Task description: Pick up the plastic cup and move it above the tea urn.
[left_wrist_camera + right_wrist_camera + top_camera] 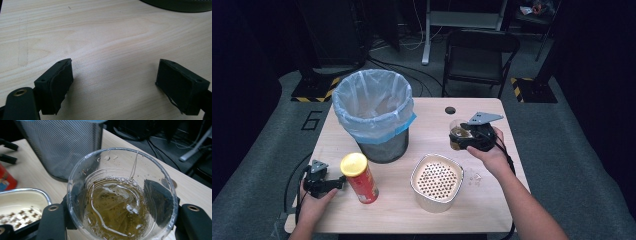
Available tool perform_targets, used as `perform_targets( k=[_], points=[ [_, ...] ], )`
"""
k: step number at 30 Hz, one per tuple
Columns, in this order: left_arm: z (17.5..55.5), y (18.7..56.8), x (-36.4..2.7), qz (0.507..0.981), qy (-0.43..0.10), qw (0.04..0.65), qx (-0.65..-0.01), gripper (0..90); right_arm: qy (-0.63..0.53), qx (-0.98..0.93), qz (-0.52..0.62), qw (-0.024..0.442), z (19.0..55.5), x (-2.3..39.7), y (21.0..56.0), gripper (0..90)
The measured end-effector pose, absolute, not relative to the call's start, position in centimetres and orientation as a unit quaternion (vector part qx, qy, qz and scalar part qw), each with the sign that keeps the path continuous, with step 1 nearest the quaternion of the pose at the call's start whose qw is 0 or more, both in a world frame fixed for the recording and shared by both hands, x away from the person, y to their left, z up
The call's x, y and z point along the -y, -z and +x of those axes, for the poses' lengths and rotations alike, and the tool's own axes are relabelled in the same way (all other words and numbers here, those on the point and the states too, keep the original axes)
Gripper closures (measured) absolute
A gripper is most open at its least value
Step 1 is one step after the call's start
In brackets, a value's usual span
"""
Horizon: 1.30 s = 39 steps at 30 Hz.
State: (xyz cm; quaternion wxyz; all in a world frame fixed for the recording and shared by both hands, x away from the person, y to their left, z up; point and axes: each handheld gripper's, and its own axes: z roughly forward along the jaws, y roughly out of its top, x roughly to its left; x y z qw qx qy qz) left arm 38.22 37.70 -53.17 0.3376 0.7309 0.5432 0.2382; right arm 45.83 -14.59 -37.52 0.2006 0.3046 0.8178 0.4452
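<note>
Two hand-held grippers are at work over a pale wooden table [492,200]. On the right side, the right gripper [462,139] pinches a clear plastic cup [122,195] between its black jaws, one pad on each side of the cup's wall. The cup stands upright in the grip, above the table's right half and near its far edge. It holds a brownish-yellow liquid with a tea bag [117,200] sunk in it, and a thin string runs up from the bag to the rim.

On the left, the left gripper [343,183] rests low by the table's near left corner. Its jaws are spread wide, with bare wood between them, as the left gripper view shows [113,82].

Just beside that gripper's jaws stands a red snack tube with a yellow lid [359,177], leaning slightly. Behind the tube sits a black mesh wastebasket [384,147] lined with a translucent bag edged in blue. Between the tube and the right hand [492,155] sits a white, rounded-square container [437,182] whose inside shows a pattern of dark dots. A small scrap of clear wrapper [474,177] lies on the wood just right of it.
</note>
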Motion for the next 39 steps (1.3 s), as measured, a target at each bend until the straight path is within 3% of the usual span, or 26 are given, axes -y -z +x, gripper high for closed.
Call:
perform_targets(
  k=[25,33,35,39],
  points=[
    [38.2,53.2,-37.7,0.731,-0.238,0.337,-0.543,13.6,-0.458,-0.833,0.237,0.199,45.0,13.9,36.7,37.0],
    [38.2,53.2,-37.7,0.731,-0.238,0.337,-0.543,13.6,-0.447,-0.840,0.196,0.236,44.3,13.6,37.5,36.6],
    [38.2,53.2,-37.7,0.731,-0.238,0.337,-0.543,13.6,-0.434,-0.844,0.156,0.274,43.9,13.4,37.9,36.7],
    [38.2,53.2,-37.7,0.732,-0.236,0.337,-0.544,13.6,-0.426,-0.846,0.133,0.290,43.7,13.3,38.3,36.8]
  ],
)
